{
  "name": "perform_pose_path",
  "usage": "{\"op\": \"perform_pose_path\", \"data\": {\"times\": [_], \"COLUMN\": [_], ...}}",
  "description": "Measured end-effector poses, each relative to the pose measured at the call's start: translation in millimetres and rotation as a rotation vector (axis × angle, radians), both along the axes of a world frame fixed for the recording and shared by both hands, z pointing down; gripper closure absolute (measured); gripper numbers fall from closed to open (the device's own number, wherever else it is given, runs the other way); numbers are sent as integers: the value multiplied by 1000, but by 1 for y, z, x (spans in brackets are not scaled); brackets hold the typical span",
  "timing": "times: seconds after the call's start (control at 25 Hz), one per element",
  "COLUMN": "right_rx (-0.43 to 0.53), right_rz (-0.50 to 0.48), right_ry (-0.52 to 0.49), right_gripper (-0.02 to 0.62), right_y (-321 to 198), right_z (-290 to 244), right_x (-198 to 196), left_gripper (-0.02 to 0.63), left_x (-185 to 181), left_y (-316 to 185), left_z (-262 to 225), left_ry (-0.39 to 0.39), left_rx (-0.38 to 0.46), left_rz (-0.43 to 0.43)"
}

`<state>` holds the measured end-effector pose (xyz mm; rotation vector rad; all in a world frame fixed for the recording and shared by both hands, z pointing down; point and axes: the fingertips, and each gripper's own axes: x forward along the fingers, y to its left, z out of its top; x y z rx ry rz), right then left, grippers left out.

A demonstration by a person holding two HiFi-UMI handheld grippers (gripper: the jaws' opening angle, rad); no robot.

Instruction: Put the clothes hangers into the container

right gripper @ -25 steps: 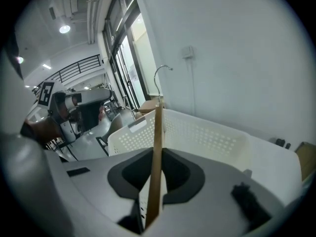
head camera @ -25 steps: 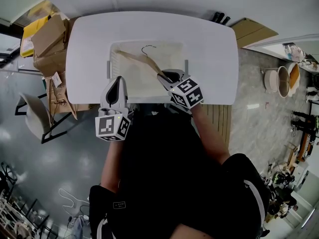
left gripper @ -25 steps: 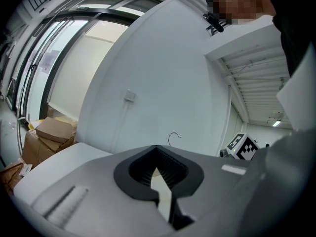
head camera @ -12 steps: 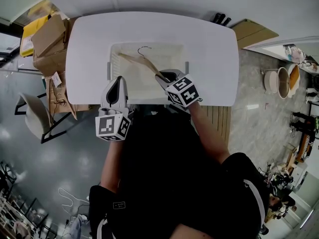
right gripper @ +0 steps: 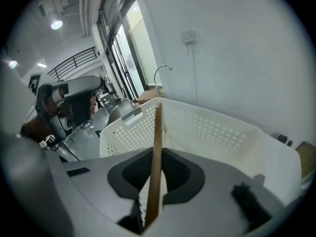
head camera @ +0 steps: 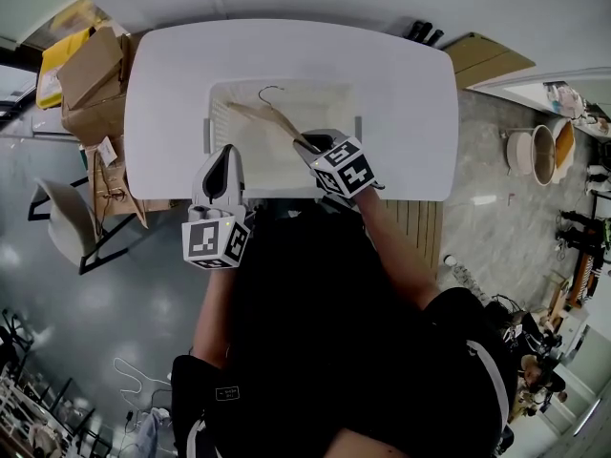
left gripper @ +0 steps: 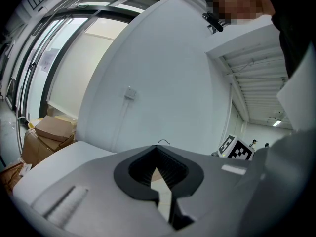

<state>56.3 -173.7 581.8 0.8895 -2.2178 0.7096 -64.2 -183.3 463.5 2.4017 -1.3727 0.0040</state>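
Well, far L in head view: cardboard boxes (head camera: 86,74) stacked on floor at table's 9 o'clock, w/ a pale chair (head camera: 67,222) just below them at approx 8 o'clock.

White table (head camera: 401,93) fills upper middle.

L gripper (head camera: 227,151) hangs over table's near edge, at the container's 7 o'clock corner, nose aimed to 12. Its own view shows jaws drawn together to a thin slit, nothing between them; basket wall is only glimpsed through the slit. It's apart from the hanger.

Container (head camera: 218,122) = white perforated basket, centre of table, open top, long side running 9 to 3.

Hanger (head camera: 272,122), wooden w/ a wire hook, lies slantwise within the basket's outline: wood runs from approx 10 o'clock down to 4 o'clock, hook toward 12. Can't tell if it touches the basket floor. R gripper view has the wood edge-on and upright in frame, the hook tip showing above the far rim.

R gripper (head camera: 310,146) sits at the basket's 5 o'clock corner, pointing toward 10. Jaws narrow, clamped on the hanger's wooden end, pads pressing both faces.

Person's dark torso (head camera: 315,332) fills the lower half at 6 o'clock.

Far R, at 3 o'clock on grey floor, round pots (head camera: 535,156), well apart from table.
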Motion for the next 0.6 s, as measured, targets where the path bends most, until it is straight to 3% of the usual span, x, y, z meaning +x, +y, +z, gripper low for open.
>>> {"op": "perform_pose_path", "data": {"times": [0.6], "right_rx": [-25], "right_rz": [-11], "right_ry": [19], "right_gripper": [534], "right_y": [-7], "right_z": [12], "right_x": [-5], "left_gripper": [603], "left_x": [-2], "left_y": [-6], "left_z": [2], "left_ry": [-6], "left_rx": [-5], "left_rz": [3]}}
